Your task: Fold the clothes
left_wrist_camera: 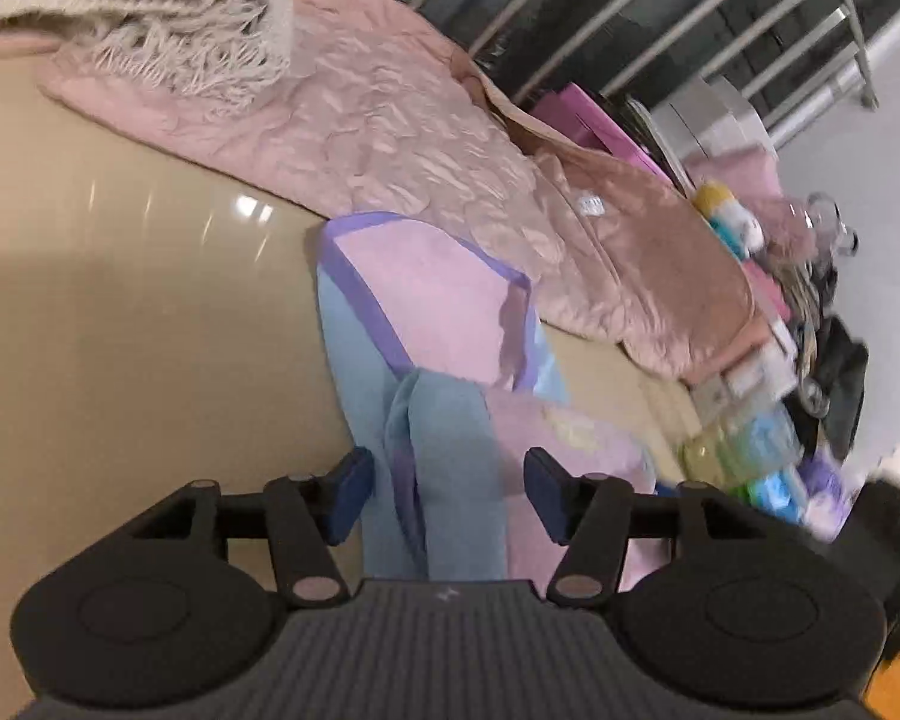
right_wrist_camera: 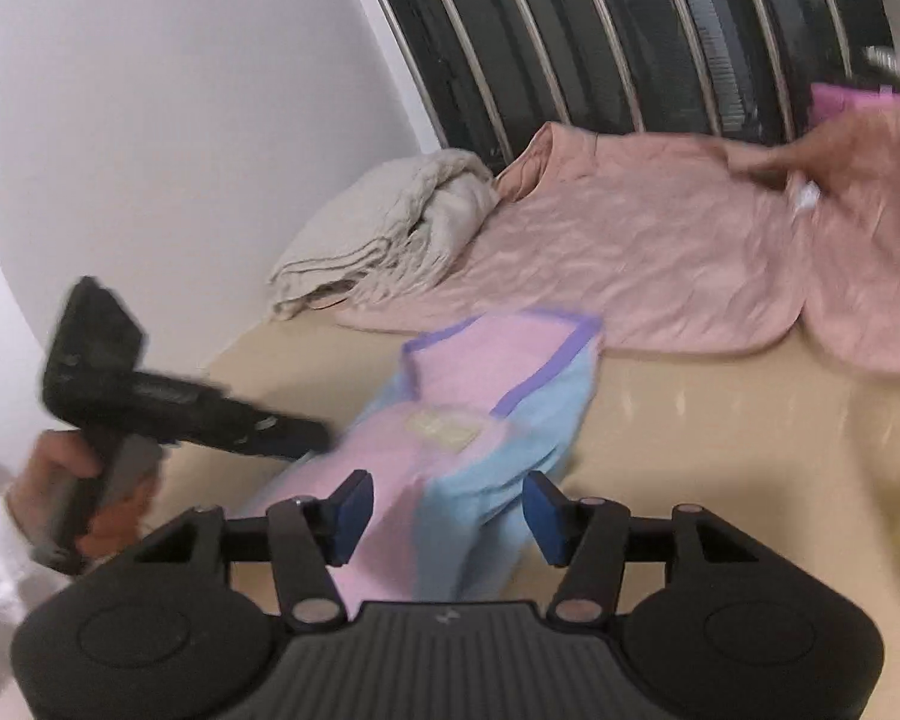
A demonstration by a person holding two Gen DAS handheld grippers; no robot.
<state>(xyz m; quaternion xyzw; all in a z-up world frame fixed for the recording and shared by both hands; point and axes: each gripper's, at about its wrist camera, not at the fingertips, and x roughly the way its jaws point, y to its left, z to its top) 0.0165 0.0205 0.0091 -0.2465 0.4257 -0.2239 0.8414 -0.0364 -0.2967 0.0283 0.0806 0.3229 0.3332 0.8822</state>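
Cloth of pink and blue, the small garment (left_wrist_camera: 432, 324) lies half-folded on the glossy beige table (left_wrist_camera: 126, 300), just beside the pink quilted jacket (left_wrist_camera: 390, 138); left gripper (left_wrist_camera: 447, 495) and right gripper (right_wrist_camera: 447, 510) both stand part-open, pads clear of fabric, holding nothing; next, I judge, square the edges before pinching; barred window (right_wrist_camera: 630, 30) and white wall (right_wrist_camera: 150, 90) behind.

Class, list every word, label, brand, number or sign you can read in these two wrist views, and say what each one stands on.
No text can be read in either view.
White tag on the pink quilted garment: too small and blurred.
Pale patch on the pink and blue garment: blurred, no letters legible.
Small mark on the gripper body: a logo, no readable letters.
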